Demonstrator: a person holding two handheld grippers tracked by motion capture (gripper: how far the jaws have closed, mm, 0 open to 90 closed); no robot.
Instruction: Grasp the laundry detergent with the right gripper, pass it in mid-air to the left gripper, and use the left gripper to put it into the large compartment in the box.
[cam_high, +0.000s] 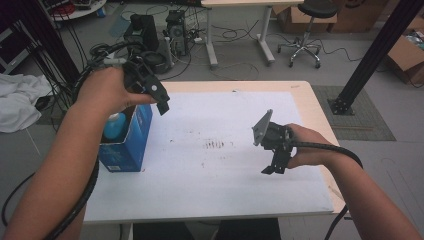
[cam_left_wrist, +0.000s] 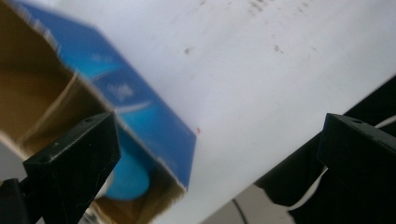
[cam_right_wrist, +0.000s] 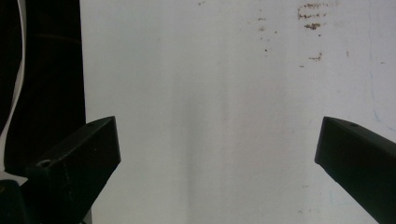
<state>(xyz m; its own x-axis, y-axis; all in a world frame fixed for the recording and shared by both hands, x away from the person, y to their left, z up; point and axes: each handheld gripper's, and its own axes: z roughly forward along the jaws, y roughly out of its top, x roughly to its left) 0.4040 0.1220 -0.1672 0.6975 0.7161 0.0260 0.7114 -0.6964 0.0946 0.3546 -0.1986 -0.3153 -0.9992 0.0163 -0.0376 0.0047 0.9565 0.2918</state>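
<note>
Left gripper (cam_high: 161, 100) hovers at upper left above the blue carton (cam_high: 131, 142) holding a blue bottle (cam_high: 114, 126); fingers released, nothing between. Right gripper (cam_high: 274, 167) at centre right over the white tabletop (cam_high: 215, 180), fingers spread, empty.

High view: fixed above the person's side, facing forward and down over the whole white table (cam_high: 220, 170), with floor beyond. Left gripper view: rides the left tool (cam_high: 162, 102), tilted, close on the open blue box (cam_left_wrist: 140, 116) and the table's near edge; box also in the high view. Right gripper view: rides the right tool (cam_high: 274, 167), straight down, close on the table's stained sheet.
</note>
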